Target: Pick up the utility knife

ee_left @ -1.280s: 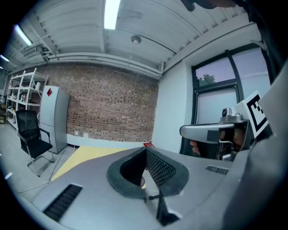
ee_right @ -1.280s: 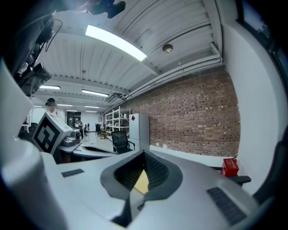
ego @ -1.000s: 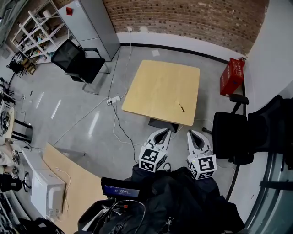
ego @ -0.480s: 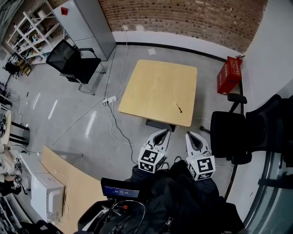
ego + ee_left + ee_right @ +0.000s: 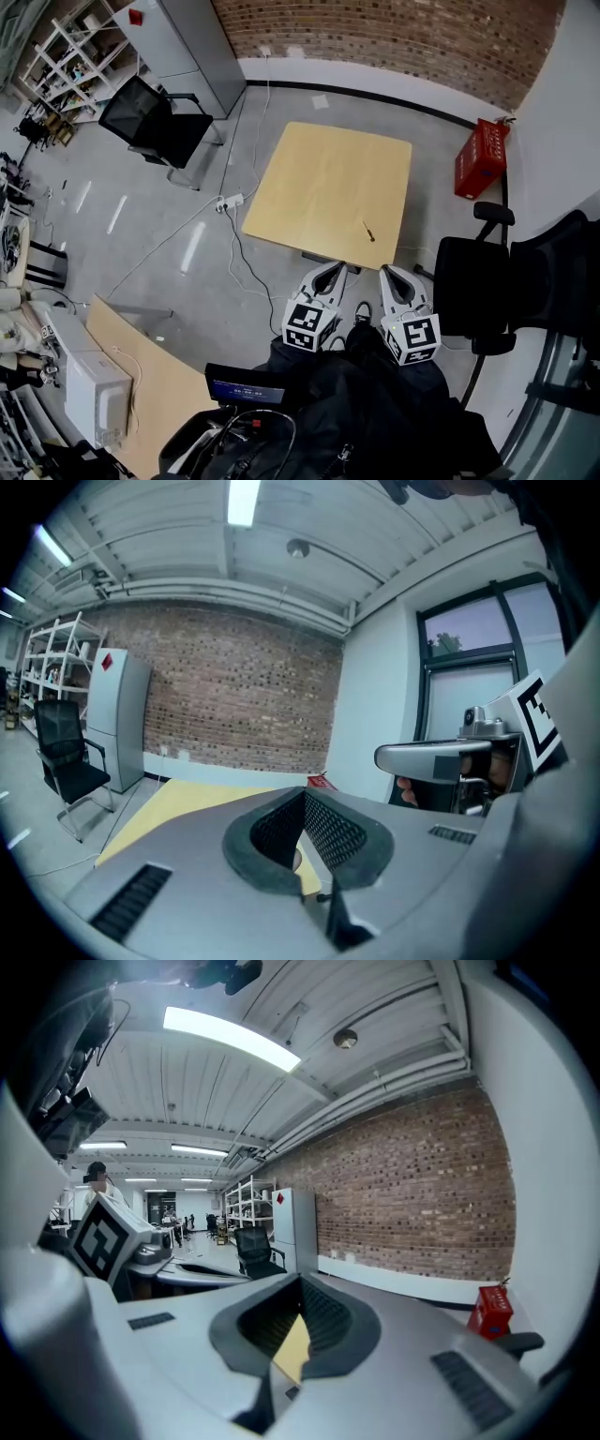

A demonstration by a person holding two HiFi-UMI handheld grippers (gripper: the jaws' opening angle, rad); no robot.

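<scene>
The utility knife point(image 5: 367, 230) is lying slanted far-left to near-right, beyond both closed, empty grippers, nearer the right gripper point(image 5: 391, 274) than the left gripper point(image 5: 330, 272).

My view has crept forward over the last second. The table's point(image 5: 319, 178) near edge, at 12 o'clock, has slid down and now lies almost level with the tips of the left hand-held gripper point(image 5: 329, 269) and the right hand-held gripper point(image 5: 392, 271). A second ago a strip of floor and more of the table's base showed between them. The utility knife point(image 5: 368, 231) has dropped lower in my picture with the table, so it now sits nearer the right hand-held gripper, at its 11 o'clock. The view also swung a little to one side and back. The office chair point(image 5: 473, 291) at 3 o'clock has moved down slightly.
</scene>
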